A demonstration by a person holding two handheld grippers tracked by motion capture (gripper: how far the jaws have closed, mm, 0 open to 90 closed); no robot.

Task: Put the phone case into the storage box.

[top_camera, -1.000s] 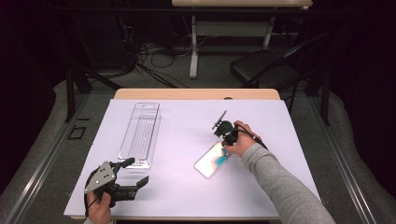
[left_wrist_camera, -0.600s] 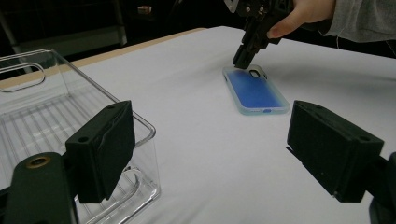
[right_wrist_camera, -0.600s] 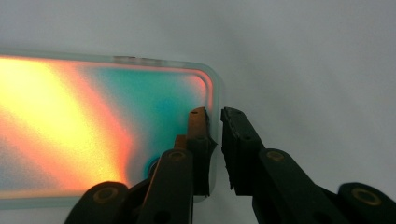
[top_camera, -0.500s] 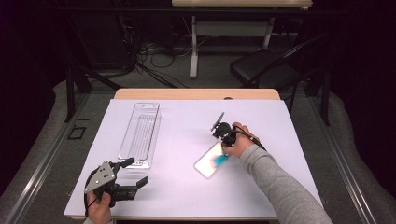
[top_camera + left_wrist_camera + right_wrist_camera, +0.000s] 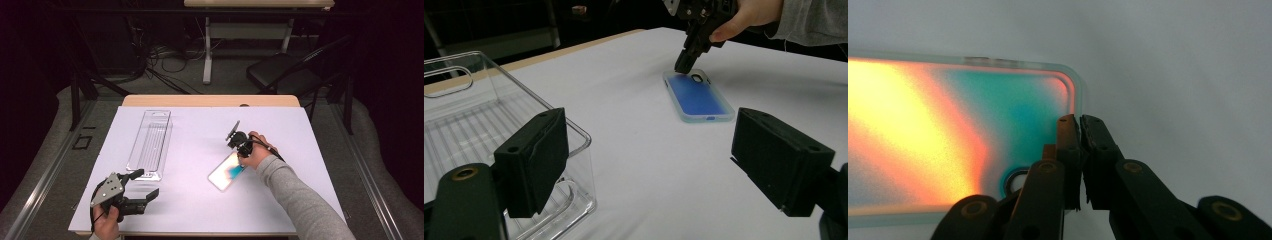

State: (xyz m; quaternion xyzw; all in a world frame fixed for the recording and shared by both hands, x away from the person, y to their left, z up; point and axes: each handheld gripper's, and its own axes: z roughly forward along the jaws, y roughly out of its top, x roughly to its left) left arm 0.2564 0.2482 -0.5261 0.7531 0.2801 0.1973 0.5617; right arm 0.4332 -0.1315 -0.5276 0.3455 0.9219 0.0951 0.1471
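A dim workroom with cables on the floor, a dark chair (image 5: 287,75) and a second table's legs forms the backdrop to a white-topped table (image 5: 200,130), seen from above the person's side.

On the right half of the tabletop lies a phone case (image 5: 227,171), flat and set at a slant, its clear rim framing a panel that reads blue in the left gripper view (image 5: 698,96) and glows yellow, orange and teal in the right gripper view (image 5: 948,145). The right gripper (image 5: 239,152), held in a hand with a grey sleeve, points down at the case's far end, beside the camera cut-out. Its jaws have just been closing and now stand together on the case's short rim: in the right gripper view (image 5: 1080,122) one fingertip lies inside the wall and the other outside it, with no daylight between them, so the thin edge is pinched. The case rests on the table.

At the near left corner, well apart from the case, the left gripper (image 5: 146,185) hangs just over the surface with its jaws wide apart and nothing between them. Beside it, toward the far edge, a clear plastic tray (image 5: 150,144) lies lengthwise; the left gripper view shows its ribbed floor and rounded corner (image 5: 574,200) just behind one pad.
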